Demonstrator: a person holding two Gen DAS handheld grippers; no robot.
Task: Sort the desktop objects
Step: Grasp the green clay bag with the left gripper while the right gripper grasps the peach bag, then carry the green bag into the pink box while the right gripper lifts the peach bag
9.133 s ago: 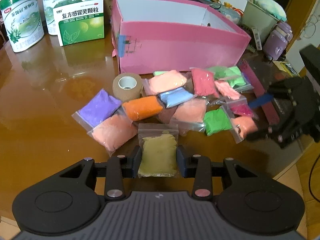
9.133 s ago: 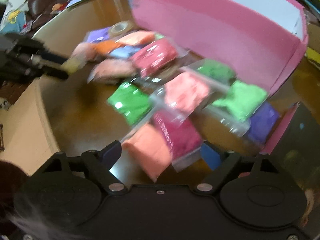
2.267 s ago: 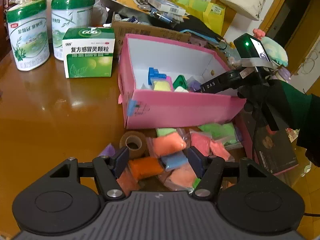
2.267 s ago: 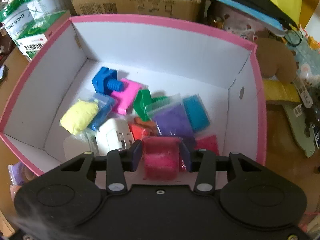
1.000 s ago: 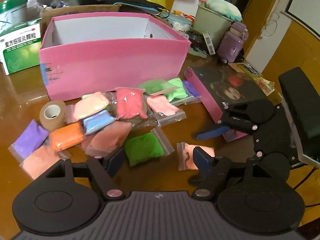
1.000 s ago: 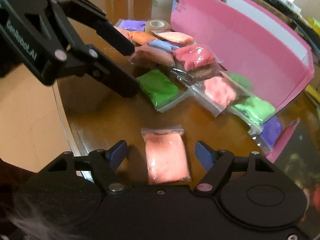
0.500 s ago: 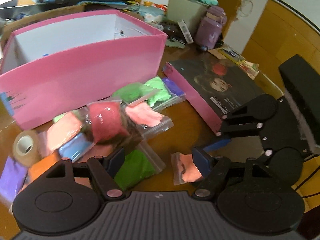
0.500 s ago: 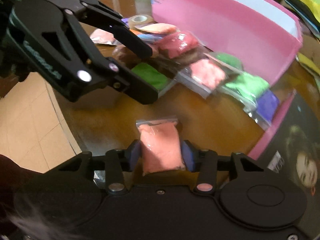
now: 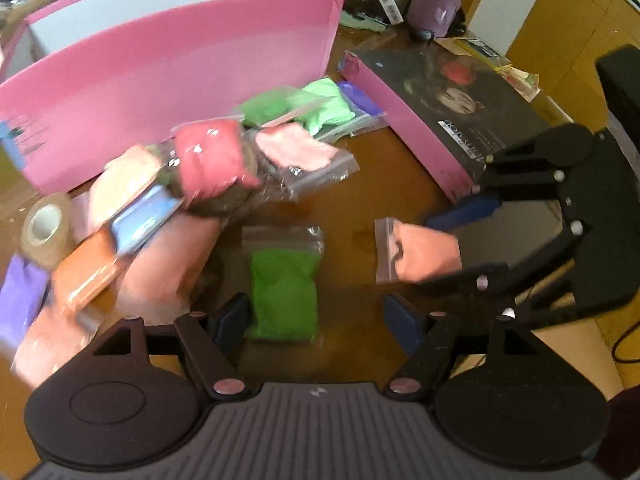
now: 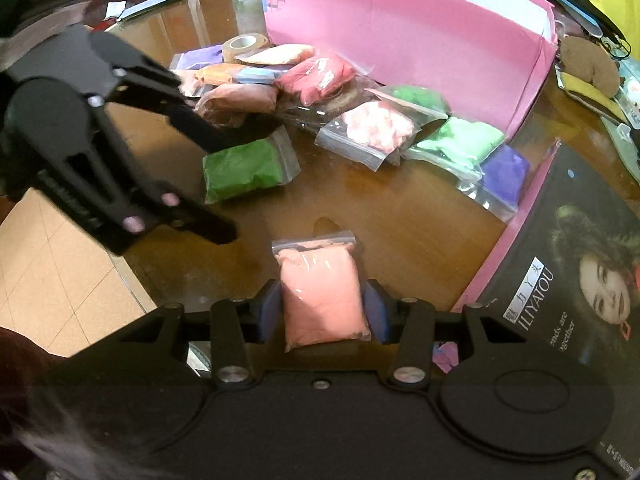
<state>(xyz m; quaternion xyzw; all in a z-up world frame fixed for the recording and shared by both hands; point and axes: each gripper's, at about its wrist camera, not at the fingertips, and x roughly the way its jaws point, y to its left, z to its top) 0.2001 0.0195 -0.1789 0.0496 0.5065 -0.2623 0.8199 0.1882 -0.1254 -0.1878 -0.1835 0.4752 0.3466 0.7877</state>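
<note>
Right wrist view shows the right gripper (image 10: 323, 312) pinching the salmon bag (image 10: 322, 294) near the desk's front edge; it should lift straight up, while the left gripper (image 9: 316, 322), spread, centres on the green bag (image 9: 285, 292).

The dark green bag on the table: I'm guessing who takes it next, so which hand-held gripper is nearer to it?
Left. The left hand-held gripper stands open around the dark green bag, not pressing it. The right hand-held gripper is off to the side, shut on the salmon pink bag.
</note>
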